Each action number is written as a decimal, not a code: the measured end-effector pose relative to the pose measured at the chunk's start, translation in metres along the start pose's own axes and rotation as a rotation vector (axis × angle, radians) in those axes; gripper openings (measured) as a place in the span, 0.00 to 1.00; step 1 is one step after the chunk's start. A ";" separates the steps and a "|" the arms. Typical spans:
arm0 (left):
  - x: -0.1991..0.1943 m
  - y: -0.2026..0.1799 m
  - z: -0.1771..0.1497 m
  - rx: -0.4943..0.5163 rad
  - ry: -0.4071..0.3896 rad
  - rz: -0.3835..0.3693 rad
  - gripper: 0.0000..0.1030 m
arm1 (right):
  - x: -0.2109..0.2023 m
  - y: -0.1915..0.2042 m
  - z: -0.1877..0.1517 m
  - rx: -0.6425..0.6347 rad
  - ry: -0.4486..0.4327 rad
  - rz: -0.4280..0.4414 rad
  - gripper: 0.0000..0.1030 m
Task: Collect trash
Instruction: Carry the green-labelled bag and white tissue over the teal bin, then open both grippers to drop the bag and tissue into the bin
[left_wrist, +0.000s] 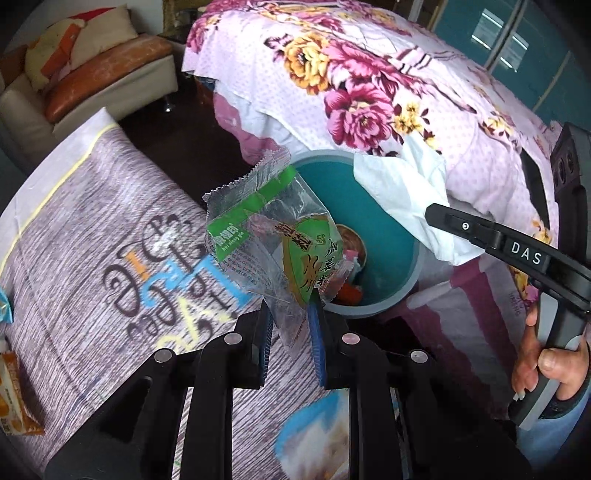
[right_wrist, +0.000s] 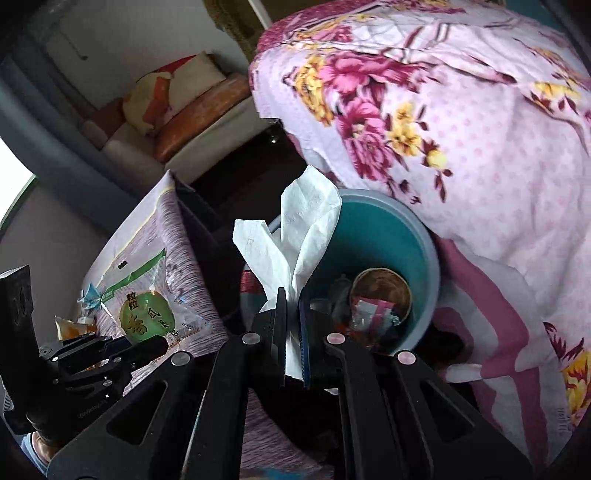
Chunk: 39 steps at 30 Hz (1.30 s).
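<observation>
Crinkled clear-and-green plastic wrapper (left_wrist: 273, 236) hangs pinched in the left gripper (left_wrist: 291, 325) at the round teal plastic bin's (left_wrist: 376, 225) rim; the right gripper (right_wrist: 293, 332) clamps soft white tissue (right_wrist: 295, 236) just above it, floral bedsheet (left_wrist: 388, 81) crowding the far edge.

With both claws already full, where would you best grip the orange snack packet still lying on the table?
The orange snack packet lies flat on the table near its edge, so there is no body to pinch. Come from above at a tilt and take the crimped end seam or a raised corner, probably with the left claw, which is nearer.
</observation>
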<state>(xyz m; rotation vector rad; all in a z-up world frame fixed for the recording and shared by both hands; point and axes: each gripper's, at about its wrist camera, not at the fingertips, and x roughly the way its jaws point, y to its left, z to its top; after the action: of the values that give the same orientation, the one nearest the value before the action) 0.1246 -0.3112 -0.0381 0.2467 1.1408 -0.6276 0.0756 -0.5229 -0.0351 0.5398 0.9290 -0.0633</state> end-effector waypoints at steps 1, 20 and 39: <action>0.004 -0.002 0.002 0.004 0.006 -0.003 0.19 | 0.001 -0.002 0.000 0.004 0.002 -0.002 0.06; 0.051 -0.021 0.018 0.005 0.072 0.003 0.63 | 0.020 -0.043 0.002 0.084 0.045 -0.044 0.09; 0.036 0.010 -0.009 -0.093 0.074 0.018 0.89 | 0.032 -0.032 0.003 0.109 0.093 -0.073 0.75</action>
<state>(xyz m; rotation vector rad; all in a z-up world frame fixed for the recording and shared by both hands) 0.1329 -0.3107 -0.0759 0.2014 1.2347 -0.5517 0.0883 -0.5461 -0.0716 0.6135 1.0405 -0.1565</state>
